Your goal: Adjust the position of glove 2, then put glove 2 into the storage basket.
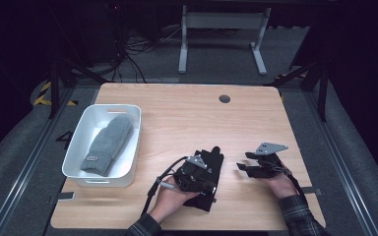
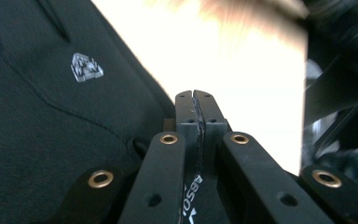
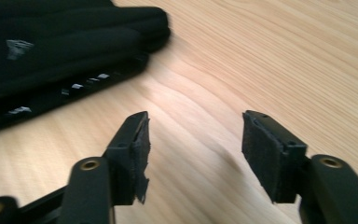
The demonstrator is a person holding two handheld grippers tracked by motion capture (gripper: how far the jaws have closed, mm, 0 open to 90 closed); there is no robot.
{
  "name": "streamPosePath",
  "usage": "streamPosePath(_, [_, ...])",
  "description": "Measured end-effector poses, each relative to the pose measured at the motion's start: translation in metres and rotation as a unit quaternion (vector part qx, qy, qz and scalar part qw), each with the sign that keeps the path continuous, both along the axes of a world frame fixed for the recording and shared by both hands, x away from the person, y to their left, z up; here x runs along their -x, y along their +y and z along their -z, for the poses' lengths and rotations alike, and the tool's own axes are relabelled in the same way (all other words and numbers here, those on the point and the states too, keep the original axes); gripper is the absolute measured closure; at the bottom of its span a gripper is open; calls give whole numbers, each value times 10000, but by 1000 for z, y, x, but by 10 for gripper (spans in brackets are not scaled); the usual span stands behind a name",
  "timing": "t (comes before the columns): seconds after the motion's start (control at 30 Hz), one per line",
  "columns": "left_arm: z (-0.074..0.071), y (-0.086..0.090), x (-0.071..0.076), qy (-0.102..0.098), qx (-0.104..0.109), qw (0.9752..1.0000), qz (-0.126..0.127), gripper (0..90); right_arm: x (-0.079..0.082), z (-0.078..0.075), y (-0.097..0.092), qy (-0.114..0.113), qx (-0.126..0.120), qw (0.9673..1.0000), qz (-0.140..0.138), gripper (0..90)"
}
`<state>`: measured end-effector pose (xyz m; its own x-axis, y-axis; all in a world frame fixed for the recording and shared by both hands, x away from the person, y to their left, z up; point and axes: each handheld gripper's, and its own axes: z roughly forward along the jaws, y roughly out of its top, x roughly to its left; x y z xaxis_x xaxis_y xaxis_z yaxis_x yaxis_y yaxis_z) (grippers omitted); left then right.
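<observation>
Black glove lies flat near the table's front edge. Left gripper is clenched on its edge; right gripper stands released beside it. Advise lifting slowly, clear of the tabletop, toward the white bin.

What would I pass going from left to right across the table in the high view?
White tub with a grey mitten in it → left gripper over a black glove → right gripper.
</observation>
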<state>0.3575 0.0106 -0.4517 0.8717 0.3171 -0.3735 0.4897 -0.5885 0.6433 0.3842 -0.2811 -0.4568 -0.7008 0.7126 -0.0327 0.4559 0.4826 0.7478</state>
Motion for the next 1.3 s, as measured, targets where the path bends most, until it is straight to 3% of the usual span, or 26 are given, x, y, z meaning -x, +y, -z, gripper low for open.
streamPosePath(0.23, [-4,10,-1,-91,-370,9993,34,898,-6,4,-16,23,27,9995,316,349])
streamPosePath(0.5, [-5,28,-4,-151,-688,9975,-72,899,-8,8,-17,76,100,9992,391,333])
streamPosePath(0.73, [-7,47,-10,-174,-813,9961,-306,899,-9,9,-18,78,52,9991,421,292])
streamPosePath(0.93, [-12,57,-11,-273,-767,9959,-383,894,-9,11,-18,28,1,9991,427,257])
streamPosePath(1.1, [-24,59,-11,-495,-648,9958,-421,780,-9,11,-18,23,12,9990,452,244])
streamPosePath(1.3, [-27,54,-19,-656,-655,9946,-472,499,-10,11,-18,26,22,9989,474,236])
